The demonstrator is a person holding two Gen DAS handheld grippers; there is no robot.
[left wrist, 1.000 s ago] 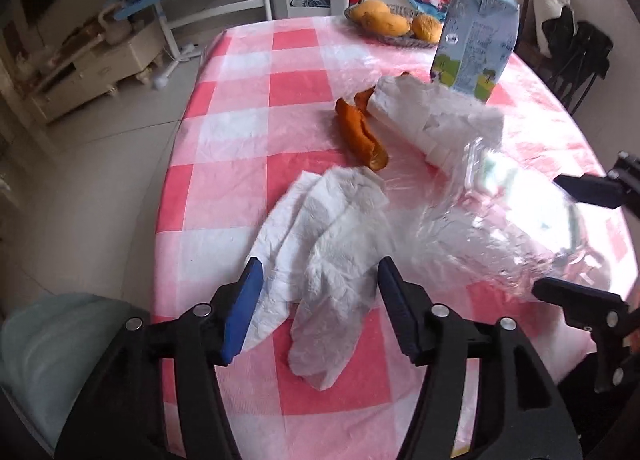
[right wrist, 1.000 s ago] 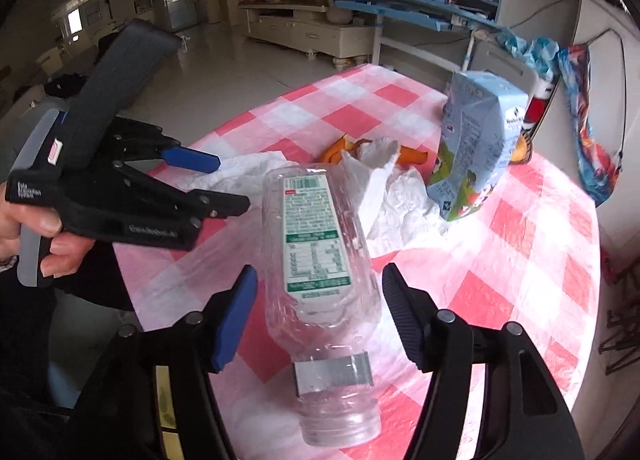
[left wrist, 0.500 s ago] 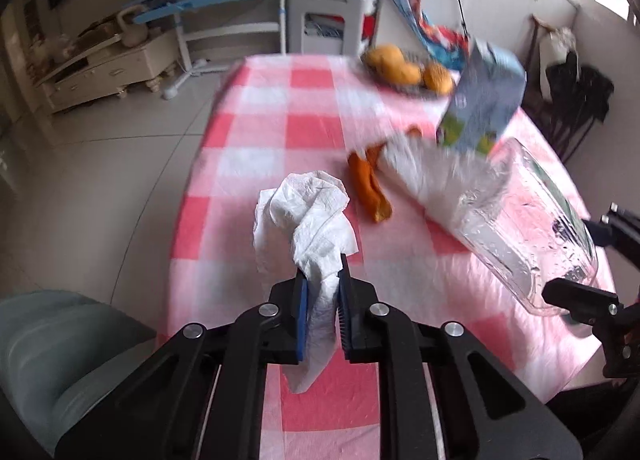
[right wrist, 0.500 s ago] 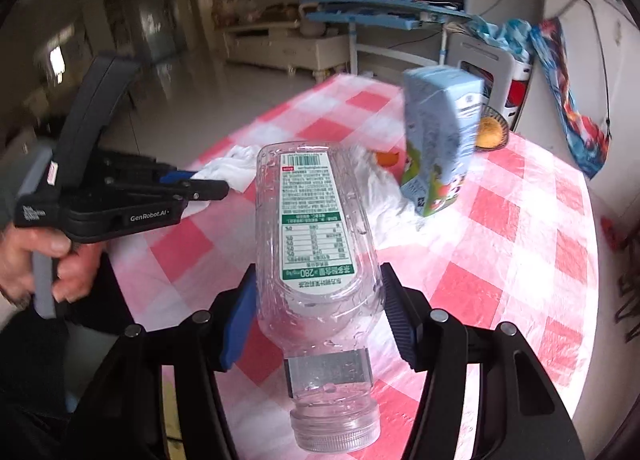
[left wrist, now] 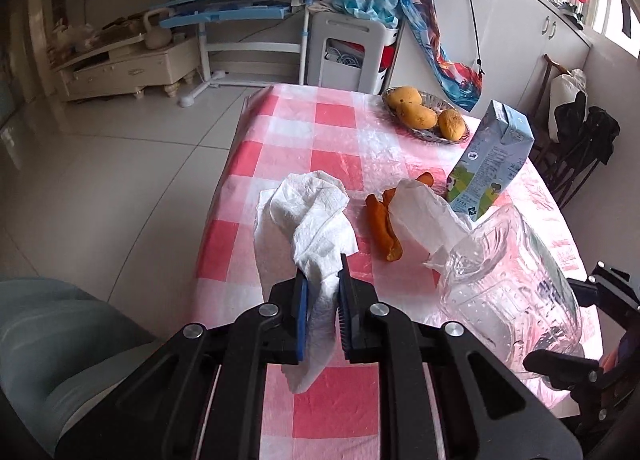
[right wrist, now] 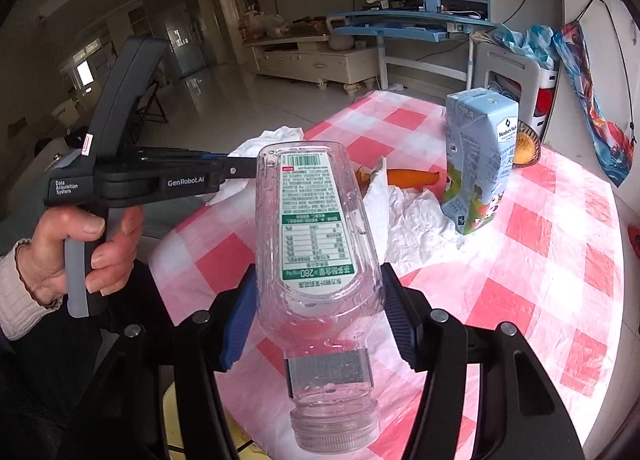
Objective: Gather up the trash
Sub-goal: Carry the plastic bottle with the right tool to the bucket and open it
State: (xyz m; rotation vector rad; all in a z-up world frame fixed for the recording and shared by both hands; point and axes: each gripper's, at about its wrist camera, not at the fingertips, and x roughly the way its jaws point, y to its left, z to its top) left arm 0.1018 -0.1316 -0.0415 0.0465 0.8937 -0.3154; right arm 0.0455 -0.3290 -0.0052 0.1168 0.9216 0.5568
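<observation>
Crumpled white tissue pinched in left tool, ribbed clear bottle clamped in right tool

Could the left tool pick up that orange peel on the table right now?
Probably not yet. The left tool is shut on a paper towel, so nothing else fits. The orange peel lies uncovered just beyond, so the path looks free.
</observation>
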